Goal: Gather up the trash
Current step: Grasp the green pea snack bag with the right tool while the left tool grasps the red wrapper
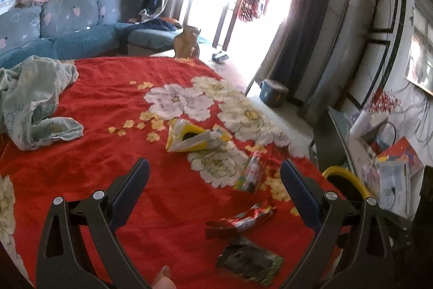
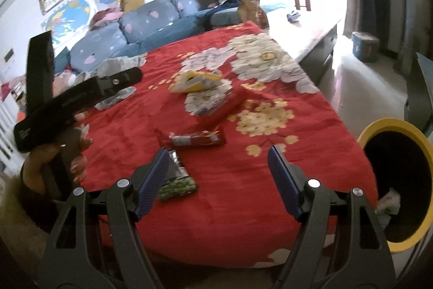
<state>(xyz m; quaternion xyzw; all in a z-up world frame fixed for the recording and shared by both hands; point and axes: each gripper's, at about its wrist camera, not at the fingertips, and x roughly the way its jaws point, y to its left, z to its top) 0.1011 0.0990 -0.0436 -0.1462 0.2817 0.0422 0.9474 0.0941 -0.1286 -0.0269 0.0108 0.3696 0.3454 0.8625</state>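
Note:
A red flowered cloth [image 1: 108,148] covers the table and carries the trash. In the left wrist view, a yellow-white wrapper [image 1: 194,138] lies ahead and a colourful wrapper [image 1: 250,175] lies to its right. A red wrapper [image 1: 240,220] and a dark green wrapper [image 1: 249,260] lie nearest. My left gripper [image 1: 215,169] is open above the cloth with nothing between its fingers. My right gripper [image 2: 218,152] is open too, just short of the red wrapper [image 2: 194,138], with the dark green wrapper [image 2: 176,180] by its left finger. A yellow-rimmed bin [image 2: 389,125] stands at the table's right edge.
A crumpled pale green cloth [image 1: 35,104] lies on the table's far left. Beyond it are a blue sofa [image 1: 67,26] and a brown paper bag [image 1: 186,42]. White paper [image 2: 389,203] sits in the bin. A hand [image 2: 48,161] holds the other gripper's black handle [image 2: 54,110] at left.

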